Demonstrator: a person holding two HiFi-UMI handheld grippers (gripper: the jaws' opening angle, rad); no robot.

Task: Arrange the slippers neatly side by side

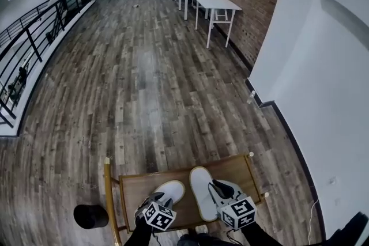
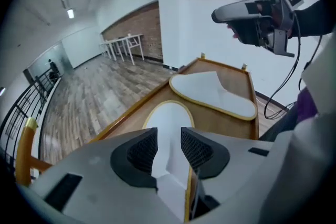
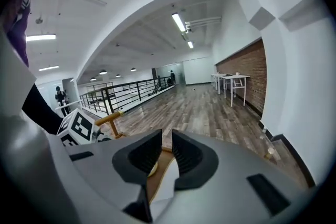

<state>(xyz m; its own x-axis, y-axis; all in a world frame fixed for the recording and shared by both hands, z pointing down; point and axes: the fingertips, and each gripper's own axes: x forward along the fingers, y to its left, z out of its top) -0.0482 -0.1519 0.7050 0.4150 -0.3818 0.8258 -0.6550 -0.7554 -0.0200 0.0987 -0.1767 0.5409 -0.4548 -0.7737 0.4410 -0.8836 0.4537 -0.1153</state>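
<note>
Item one: left slipper (image 1: 174, 187), white, yellow-edged, on wooden tray table (image 1: 134, 193), bottom centre of head view. We note left gripper (image 1: 163, 199) over slipper's near end, jaws apart, pads clear of it; white sole shows in gap.
Item two: right slipper (image 1: 200, 190), just beside first, toe toward frame top; we find pair not quite parallel. Right gripper (image 1: 217, 185) raised by its right edge, jaws narrowly apart, nothing clamped.
Item three: black round object (image 1: 90, 216), on floor, lower left of frame.
</note>
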